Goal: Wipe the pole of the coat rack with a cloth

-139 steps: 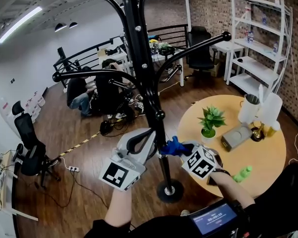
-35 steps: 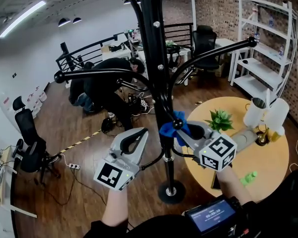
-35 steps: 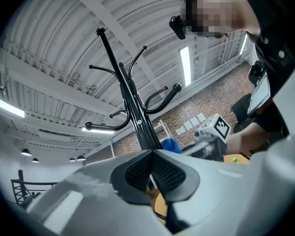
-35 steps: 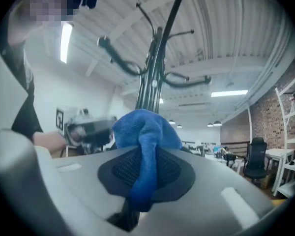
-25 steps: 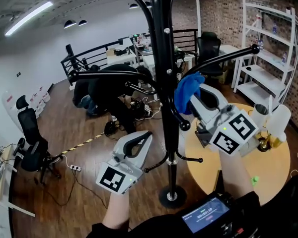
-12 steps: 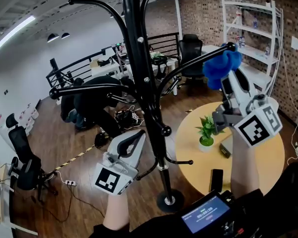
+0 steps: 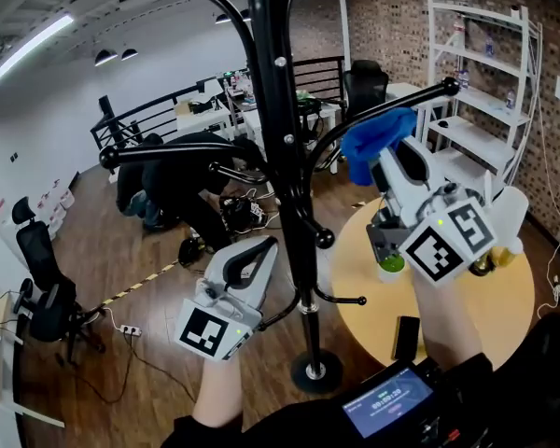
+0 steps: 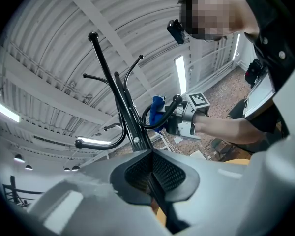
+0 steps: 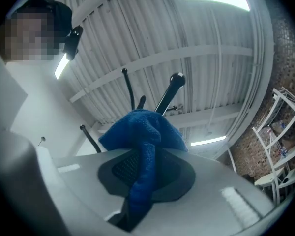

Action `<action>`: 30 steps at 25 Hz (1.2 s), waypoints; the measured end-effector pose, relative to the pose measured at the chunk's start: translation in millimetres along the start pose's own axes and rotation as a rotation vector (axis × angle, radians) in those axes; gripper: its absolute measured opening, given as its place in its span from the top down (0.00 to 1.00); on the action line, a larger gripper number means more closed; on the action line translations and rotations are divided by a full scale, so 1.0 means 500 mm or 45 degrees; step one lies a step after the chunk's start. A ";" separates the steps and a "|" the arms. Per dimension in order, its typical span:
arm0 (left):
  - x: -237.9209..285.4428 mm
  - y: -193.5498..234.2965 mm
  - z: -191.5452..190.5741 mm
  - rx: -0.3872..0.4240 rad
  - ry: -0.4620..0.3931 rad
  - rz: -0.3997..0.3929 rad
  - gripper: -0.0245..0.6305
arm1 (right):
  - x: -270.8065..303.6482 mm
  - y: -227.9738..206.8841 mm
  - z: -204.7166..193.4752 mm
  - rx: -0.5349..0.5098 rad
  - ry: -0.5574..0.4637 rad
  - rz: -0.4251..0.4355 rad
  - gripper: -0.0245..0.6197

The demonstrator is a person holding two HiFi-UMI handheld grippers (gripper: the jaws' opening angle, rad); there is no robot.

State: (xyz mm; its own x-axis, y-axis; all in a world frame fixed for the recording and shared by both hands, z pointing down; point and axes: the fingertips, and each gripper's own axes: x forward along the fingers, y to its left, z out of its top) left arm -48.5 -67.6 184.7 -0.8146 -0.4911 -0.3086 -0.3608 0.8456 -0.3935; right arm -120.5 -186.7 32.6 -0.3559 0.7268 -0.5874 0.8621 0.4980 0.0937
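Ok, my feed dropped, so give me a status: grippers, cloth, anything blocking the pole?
Left gripper shut, low beside the pole. Right gripper shut on the blue cloth. Cloth up at a hook arm, off the pole.

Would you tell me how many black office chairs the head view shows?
2: one black office chair at the far left, another at the back, right of centre; more may be hidden.

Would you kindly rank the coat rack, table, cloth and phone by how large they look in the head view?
Largest to smallest:
1. coat rack, spanning the frame's height
2. table, though partly hidden
3. cloth, held near the camera, so its size may be exaggerated
4. phone
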 end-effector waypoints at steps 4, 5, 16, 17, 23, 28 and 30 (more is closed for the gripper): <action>-0.021 0.012 -0.011 0.012 0.039 0.027 0.96 | 0.026 0.058 -0.088 -0.053 0.148 0.102 0.88; -0.024 0.014 -0.015 0.017 0.052 0.031 0.96 | 0.026 0.069 -0.111 -0.078 0.185 0.122 0.88; -0.023 0.003 -0.056 -0.051 0.094 0.031 0.96 | -0.114 0.115 -0.373 -0.162 0.631 0.228 0.89; -0.021 -0.001 -0.063 -0.058 0.100 0.026 0.96 | -0.139 0.116 -0.409 -0.149 0.694 0.237 0.89; -0.010 -0.018 -0.095 -0.107 0.122 -0.015 0.96 | -0.302 0.157 -0.632 -0.236 1.259 0.410 0.89; 0.008 -0.032 -0.107 -0.127 0.127 -0.057 0.96 | -0.358 0.177 -0.683 -0.446 1.422 0.497 0.89; 0.015 -0.040 -0.111 -0.127 0.130 -0.077 0.96 | -0.376 0.159 -0.683 -0.439 1.485 0.472 0.88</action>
State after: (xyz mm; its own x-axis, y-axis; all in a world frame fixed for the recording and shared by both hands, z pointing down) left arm -72.5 -76.6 238.5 -0.8300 -0.5224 -0.1954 -0.4499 0.8342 -0.3190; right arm -108.1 -122.2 425.0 -0.3710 0.7445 0.5551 0.9017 0.1459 0.4070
